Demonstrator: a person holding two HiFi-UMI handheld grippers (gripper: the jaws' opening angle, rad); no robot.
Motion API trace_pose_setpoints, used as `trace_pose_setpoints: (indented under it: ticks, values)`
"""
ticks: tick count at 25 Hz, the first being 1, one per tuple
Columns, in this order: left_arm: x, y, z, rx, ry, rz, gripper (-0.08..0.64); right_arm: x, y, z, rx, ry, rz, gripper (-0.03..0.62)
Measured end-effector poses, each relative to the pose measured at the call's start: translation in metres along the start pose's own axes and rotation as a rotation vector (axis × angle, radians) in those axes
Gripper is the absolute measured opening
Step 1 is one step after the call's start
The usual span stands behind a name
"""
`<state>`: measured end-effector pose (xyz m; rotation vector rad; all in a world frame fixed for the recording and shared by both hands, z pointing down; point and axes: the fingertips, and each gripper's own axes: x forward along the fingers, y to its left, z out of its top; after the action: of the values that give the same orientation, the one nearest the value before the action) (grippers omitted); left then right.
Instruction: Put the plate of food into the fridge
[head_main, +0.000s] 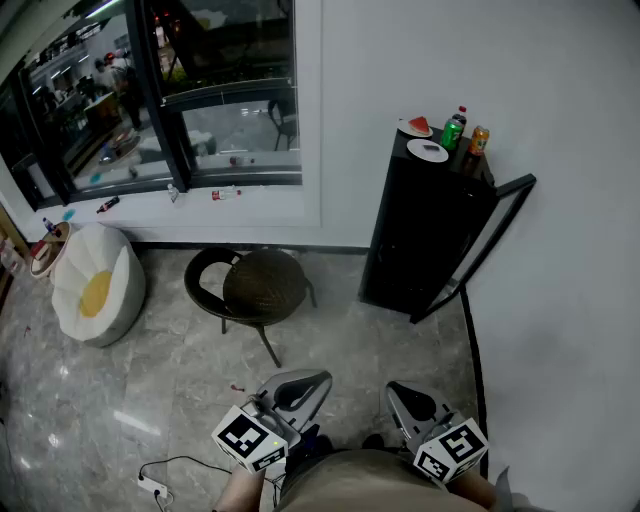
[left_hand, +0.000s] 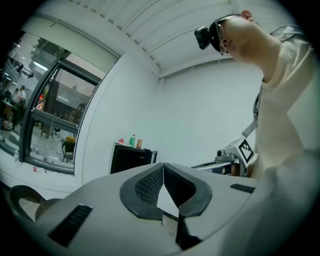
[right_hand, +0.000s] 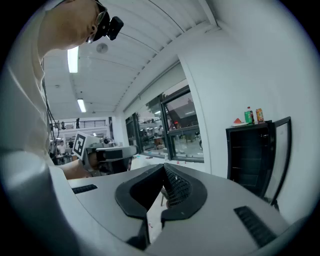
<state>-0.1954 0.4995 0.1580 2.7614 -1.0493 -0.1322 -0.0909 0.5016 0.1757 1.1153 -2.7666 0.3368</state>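
The plate (head_main: 406, 128), bearing a red slice (head_main: 421, 123), sits on top of the fridge (head_main: 420, 230), beside a bottle (head_main: 455, 130) and a can (head_main: 479, 140). It looks stiff, light and slick. The slice could slide, so a level pinch on the rim seems best. The left gripper (head_main: 318, 380) and right gripper (head_main: 395, 392), both closed and empty, hang well apart from it.

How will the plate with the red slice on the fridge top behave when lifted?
The plate looks shallow and rigid, so probably stiff but thin to pinch at the rim. The red slice seems to lie loose on it, so it may slide if tilted. The green bottle stands close by and could tip if nudged.
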Motion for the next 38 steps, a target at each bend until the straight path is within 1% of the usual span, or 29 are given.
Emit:
trace_pose_setpoints:
  ticks: [4, 9, 12, 15, 18, 21, 24, 31, 36, 38]
  values:
    - [0.011, 0.010, 0.001, 0.013, 0.018, 0.010, 0.011, 0.007, -0.008, 0.005, -0.014, -0.017, -0.011, 0.020]
    - [0.032, 0.001, -0.004, 0.004, 0.036, -0.044, 0.011, -0.008, -0.025, 0.002, 0.022, -0.018, -0.077, 0.020]
    - [0.053, -0.009, -0.004, 0.002, 0.051, -0.077, 0.011, -0.020, -0.043, 0.007, 0.056, -0.056, -0.093, 0.020]
    - [0.073, -0.021, -0.003, 0.012, 0.067, -0.102, 0.011, -0.033, -0.061, 0.009, 0.069, -0.075, -0.116, 0.020]
    - [0.097, -0.031, -0.004, 0.022, 0.081, -0.114, 0.011, -0.042, -0.082, 0.009, 0.079, -0.090, -0.118, 0.021]
    - [0.122, -0.037, 0.001, 0.035, 0.065, -0.089, 0.011, -0.050, -0.108, 0.012, 0.086, -0.104, -0.103, 0.020]
    - [0.136, -0.044, 0.009, 0.044, 0.041, -0.057, 0.011, -0.060, -0.122, 0.015, 0.100, -0.116, -0.080, 0.020]
    - [0.163, -0.063, 0.006, 0.059, 0.068, -0.010, 0.011, -0.078, -0.143, 0.016, 0.118, -0.138, -0.003, 0.020]
    - [0.178, -0.075, 0.010, 0.076, 0.062, 0.012, 0.011, -0.092, -0.156, 0.012, 0.147, -0.154, 0.014, 0.021]
    - [0.183, -0.077, 0.010, 0.080, 0.063, 0.008, 0.011, -0.096, -0.161, 0.010, 0.160, -0.161, 0.012, 0.020]
